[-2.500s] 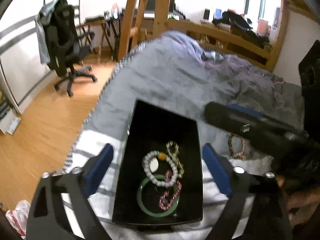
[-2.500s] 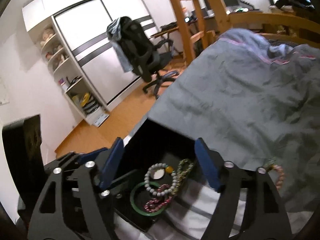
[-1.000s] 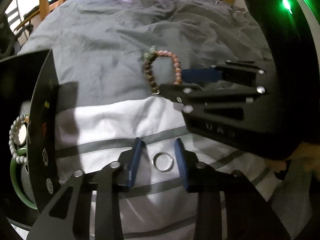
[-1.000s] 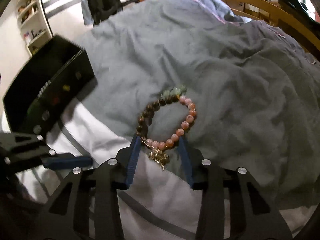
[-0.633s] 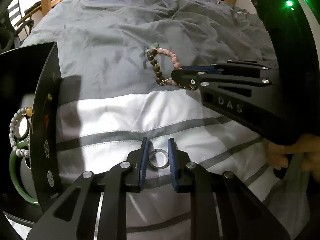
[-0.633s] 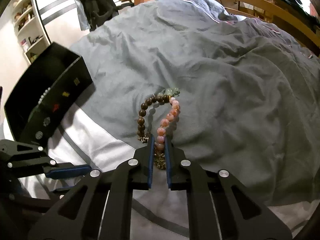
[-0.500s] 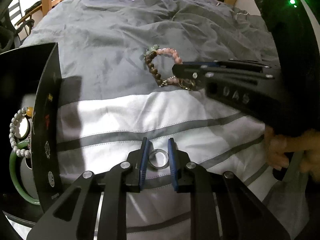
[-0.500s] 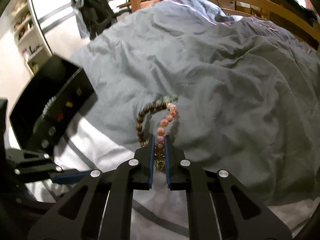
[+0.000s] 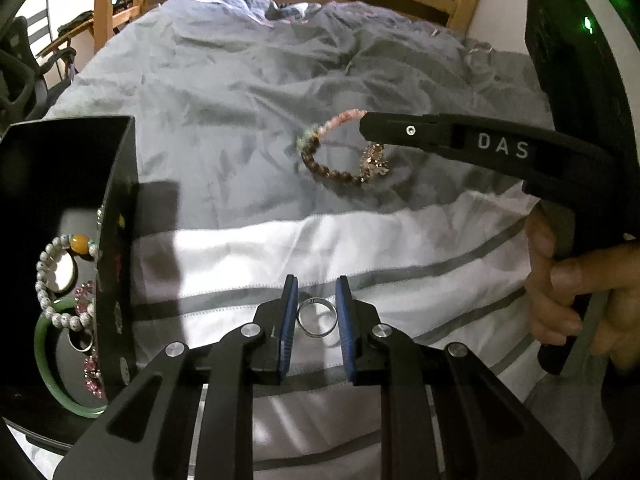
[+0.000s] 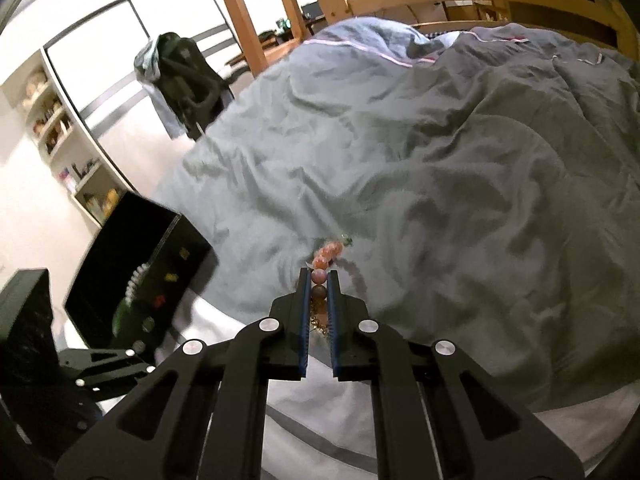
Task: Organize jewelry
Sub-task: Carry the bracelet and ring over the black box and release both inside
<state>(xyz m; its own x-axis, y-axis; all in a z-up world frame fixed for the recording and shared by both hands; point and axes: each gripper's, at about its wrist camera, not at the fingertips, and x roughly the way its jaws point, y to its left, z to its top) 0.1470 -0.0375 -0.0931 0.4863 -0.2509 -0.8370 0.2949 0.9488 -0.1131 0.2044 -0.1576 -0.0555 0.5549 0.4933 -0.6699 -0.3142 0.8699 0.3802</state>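
Both grippers have closed and lifted since a second ago. Largest, the black box (image 9: 120, 208) sits at the left on the striped bedding (image 9: 360, 248), open-topped to receive jewelry. Farther right, the right gripper (image 10: 319, 286) pinches the beaded bracelet (image 9: 332, 156), which dangles clear of the duvet for carrying. Nearest, the left gripper (image 9: 317, 316) clamps the small silver ring (image 9: 317, 318) edgewise between its pads.

Green bangle (image 9: 46, 364) partly cut off by box wall (image 9: 116, 240).

Shiny metal ring (image 9: 317, 317); matt, creased cloth duvet (image 9: 240, 92) (beads (image 9: 332, 174) glossy).
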